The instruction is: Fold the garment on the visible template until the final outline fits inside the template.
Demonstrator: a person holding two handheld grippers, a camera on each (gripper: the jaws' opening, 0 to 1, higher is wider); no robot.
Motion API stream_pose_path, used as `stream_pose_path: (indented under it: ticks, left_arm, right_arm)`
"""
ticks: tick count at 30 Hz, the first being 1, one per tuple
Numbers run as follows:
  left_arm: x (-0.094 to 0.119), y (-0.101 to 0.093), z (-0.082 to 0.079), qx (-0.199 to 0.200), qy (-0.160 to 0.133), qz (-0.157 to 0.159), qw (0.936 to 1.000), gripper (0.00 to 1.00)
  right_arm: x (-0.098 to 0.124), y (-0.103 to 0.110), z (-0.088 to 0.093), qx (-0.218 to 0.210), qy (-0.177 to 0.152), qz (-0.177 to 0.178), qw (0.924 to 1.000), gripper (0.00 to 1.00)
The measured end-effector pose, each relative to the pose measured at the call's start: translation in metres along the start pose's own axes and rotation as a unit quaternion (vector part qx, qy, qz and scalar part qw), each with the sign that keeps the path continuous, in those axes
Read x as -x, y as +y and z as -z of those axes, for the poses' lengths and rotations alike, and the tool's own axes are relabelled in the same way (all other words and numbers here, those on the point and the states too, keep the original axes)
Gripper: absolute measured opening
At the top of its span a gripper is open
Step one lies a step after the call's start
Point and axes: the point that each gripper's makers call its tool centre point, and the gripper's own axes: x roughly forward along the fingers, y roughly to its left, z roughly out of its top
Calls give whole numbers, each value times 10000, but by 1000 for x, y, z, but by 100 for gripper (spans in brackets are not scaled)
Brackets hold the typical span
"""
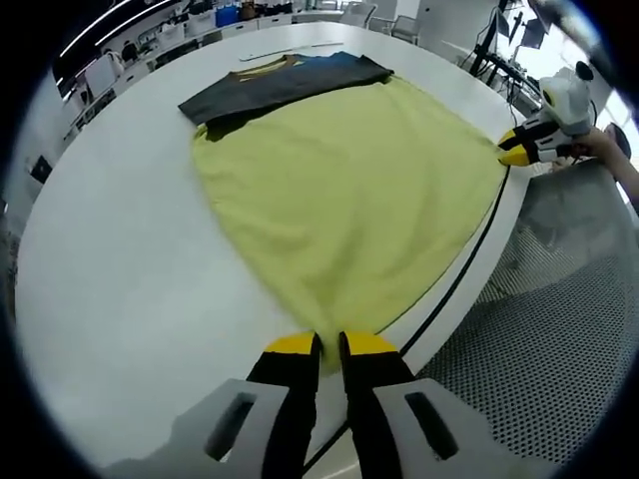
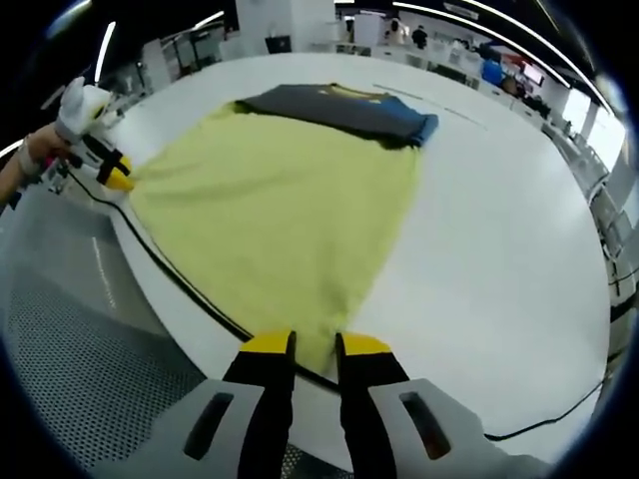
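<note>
So the yellow garment (image 1: pixel 349 200) is spread flat on the white tabletop (image 1: pixel 110 259), and the person has one near corner in each hand. The left hand-held gripper (image 1: pixel 329 346) has its jaws nearly together with the yellow cloth pinched between the tips, and the right hand-held gripper (image 2: pixel 314 344) is clamped the same way on the other near corner. In each view you can see the opposite one off to the side, biting the hem right at the tabletop's edge, so the near hem is stretched between the two, running along the rim.

From both hands the whole garment lies straight ahead, fanning out away from the person toward the middle of the tabletop. At its far end a dark folded garment (image 1: pixel 285 85) with a blue part lies across it, touching or overlapping the yellow cloth. I honestly can't pick out a clear template outline; there's a thin dark line (image 1: pixel 469 259) curving along the edge, which might be it or just a cable.

My guess is the fold goes forward, away from the person, near hem carried toward the far end. Neither hand is nearer, so they'd need to travel together or the fold line skews.
</note>
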Motion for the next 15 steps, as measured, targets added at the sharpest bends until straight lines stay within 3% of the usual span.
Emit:
stream_pose_path:
  ticks: [15]
  left_arm:
    - [1, -3, 1, 38, 3, -53, 10000, 6]
  right_arm:
    - [0, 1, 0, 38, 54, -14, 10000, 15]
